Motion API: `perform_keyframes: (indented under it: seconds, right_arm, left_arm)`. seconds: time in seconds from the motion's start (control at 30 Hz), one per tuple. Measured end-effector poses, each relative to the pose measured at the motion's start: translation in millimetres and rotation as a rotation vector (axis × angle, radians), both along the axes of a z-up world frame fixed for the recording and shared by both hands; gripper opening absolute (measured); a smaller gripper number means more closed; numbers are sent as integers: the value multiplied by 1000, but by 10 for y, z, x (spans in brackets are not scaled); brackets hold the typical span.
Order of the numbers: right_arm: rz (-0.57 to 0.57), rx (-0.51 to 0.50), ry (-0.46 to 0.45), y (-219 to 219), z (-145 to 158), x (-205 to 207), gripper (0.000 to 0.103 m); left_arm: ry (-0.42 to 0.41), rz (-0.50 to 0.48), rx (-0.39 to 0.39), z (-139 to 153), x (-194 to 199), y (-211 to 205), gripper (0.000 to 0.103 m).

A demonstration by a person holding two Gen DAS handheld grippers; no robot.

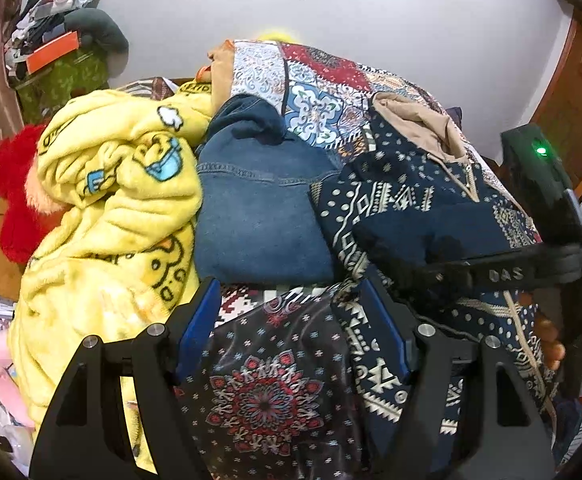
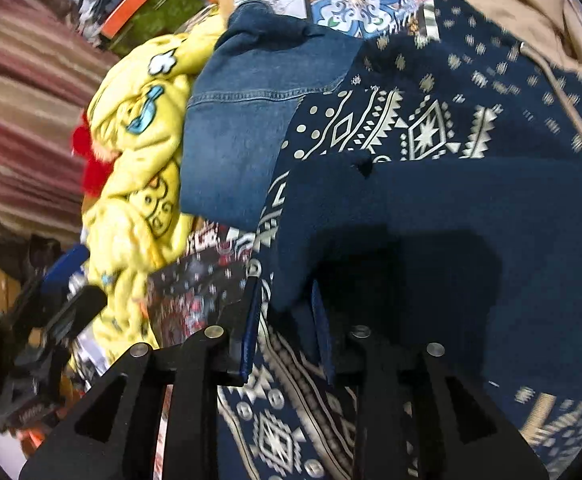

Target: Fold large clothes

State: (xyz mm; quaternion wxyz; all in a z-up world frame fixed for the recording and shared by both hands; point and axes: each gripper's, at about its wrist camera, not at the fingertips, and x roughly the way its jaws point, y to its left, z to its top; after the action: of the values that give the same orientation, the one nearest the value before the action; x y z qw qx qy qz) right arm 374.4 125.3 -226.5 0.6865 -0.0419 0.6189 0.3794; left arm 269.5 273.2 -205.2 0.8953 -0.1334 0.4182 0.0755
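A navy garment with a cream tribal pattern (image 1: 411, 204) lies on the pile, one flap folded over to show its plain navy inside (image 2: 471, 220). My right gripper (image 2: 287, 308) is nearly shut, its blue pads pinching the edge of that navy garment. It also shows in the left wrist view (image 1: 511, 272), reaching in from the right. My left gripper (image 1: 291, 308) is open, its fingers spread over a dark cloth with red mandala print (image 1: 267, 392); it holds nothing. It also shows in the right wrist view (image 2: 63, 308) at the lower left.
Folded blue jeans (image 1: 259, 208) lie behind the left gripper. A yellow fleece blanket (image 1: 111, 208) is heaped at the left, with a red plush (image 1: 15, 200) beyond it. A patchwork quilt (image 1: 319, 92) covers the back. A cluttered shelf (image 1: 59, 48) stands far left.
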Motion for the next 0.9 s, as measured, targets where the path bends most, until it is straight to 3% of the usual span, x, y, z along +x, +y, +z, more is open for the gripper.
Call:
perform_keyframes:
  seconds: [0.07, 0.2, 0.37, 0.47, 0.57, 0.67, 0.77, 0.9]
  right_arm:
    - [37, -2, -31, -63, 137, -34, 37]
    - [29, 27, -123, -418, 522, -27, 42]
    - [-91, 87, -215, -1095, 935, 130, 64]
    - [-171, 60, -299, -1478, 1017, 217, 69]
    - [-243, 7, -301, -1755, 873, 346, 70]
    - [-291, -45, -240, -1968, 545, 471, 70]
    - [-342, -104, -158, -2143, 131, 607, 70]
    - [-394, -119, -81, -2357, -195, 704, 70]
  left_arm:
    - [-9, -11, -1, 62, 48, -56, 71]
    - [-35, -51, 27, 239, 158, -254, 71]
    - [-40, -145, 65, 306, 408, -633, 81]
    - [6, -191, 122, 146, 653, -897, 85]
    - [85, -206, 209, -136, 884, -1088, 85]
    - [168, -159, 271, -459, 1066, -1090, 85]
    - [204, -83, 241, -571, 1100, -876, 85]
    - [196, 0, 160, -493, 930, -447, 85]
